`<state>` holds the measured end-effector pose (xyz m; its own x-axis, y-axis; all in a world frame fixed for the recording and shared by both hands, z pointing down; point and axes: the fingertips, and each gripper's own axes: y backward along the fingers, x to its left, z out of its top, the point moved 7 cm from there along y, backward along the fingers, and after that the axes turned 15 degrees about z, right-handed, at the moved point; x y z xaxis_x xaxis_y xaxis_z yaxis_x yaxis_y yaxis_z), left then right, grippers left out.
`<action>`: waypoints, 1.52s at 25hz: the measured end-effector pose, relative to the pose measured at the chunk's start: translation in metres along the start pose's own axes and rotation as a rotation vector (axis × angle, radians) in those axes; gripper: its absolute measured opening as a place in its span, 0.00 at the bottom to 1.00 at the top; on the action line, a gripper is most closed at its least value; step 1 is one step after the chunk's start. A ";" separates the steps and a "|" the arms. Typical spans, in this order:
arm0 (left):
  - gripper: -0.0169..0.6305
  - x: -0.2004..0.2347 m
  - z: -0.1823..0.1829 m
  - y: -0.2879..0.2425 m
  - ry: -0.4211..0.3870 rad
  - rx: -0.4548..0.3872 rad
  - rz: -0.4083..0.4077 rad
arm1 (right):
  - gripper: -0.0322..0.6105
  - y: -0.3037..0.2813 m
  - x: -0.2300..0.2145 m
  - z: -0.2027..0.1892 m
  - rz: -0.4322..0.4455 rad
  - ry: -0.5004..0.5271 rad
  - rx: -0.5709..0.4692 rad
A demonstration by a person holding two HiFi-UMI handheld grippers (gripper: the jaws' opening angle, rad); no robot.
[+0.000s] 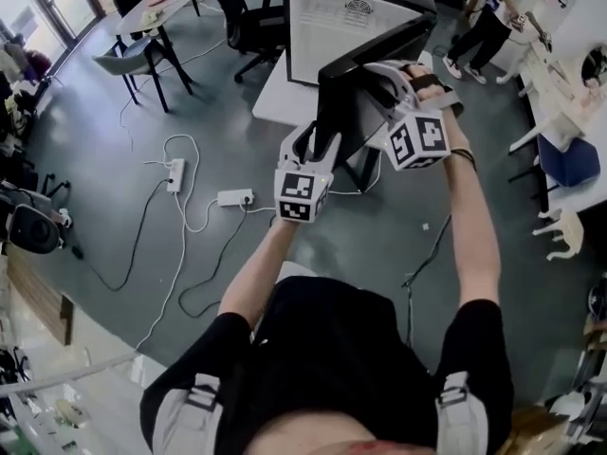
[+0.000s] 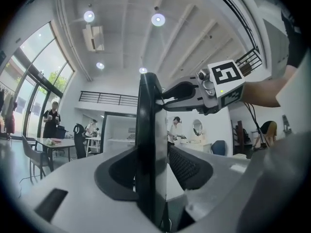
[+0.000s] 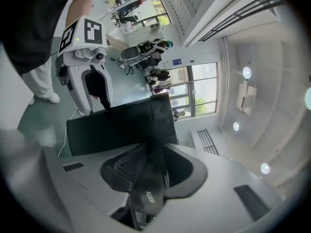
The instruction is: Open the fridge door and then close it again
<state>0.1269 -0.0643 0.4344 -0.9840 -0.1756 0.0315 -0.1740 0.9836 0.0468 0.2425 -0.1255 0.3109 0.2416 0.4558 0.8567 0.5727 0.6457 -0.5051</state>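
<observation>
Currently the left claw [image 2: 153, 174] is clenched on the edge of the black fridge door [image 2: 146, 110], and the right claw [image 3: 153, 171] is clamped on the same door further along. The door is held swung well away from the white fridge body [image 1: 346, 17]. The opening step is judged in hand or just finished. Next, the door must be swung back flush with both grips on.

Flat panel [image 1: 351, 93] above floor [image 1: 218, 121]; left gripper [image 1: 318, 145] on near edge, right gripper [image 1: 394, 74] on right side.

2 grippers — L gripper [image 1: 316, 142], R gripper [image 1: 387, 72], 1 blk door [image 1: 346, 102], 2 pwr strips [image 1: 175, 174]
</observation>
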 end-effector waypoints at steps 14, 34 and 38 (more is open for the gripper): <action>0.29 -0.102 0.000 0.043 0.001 0.057 -0.221 | 0.19 0.080 0.050 -0.038 -0.172 -0.284 0.042; 0.03 -0.075 -0.010 0.081 0.136 0.104 -0.116 | 0.04 0.083 0.209 -0.015 -0.493 -1.513 -0.227; 0.03 -0.075 -0.011 0.079 0.136 0.103 -0.116 | 0.04 0.086 0.207 -0.012 -0.487 -1.508 -0.228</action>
<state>0.1872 0.0259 0.4466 -0.9438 -0.2853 0.1669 -0.2963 0.9541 -0.0443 0.3508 0.0165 0.4459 -0.8698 0.4926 -0.0278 0.4931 0.8659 -0.0840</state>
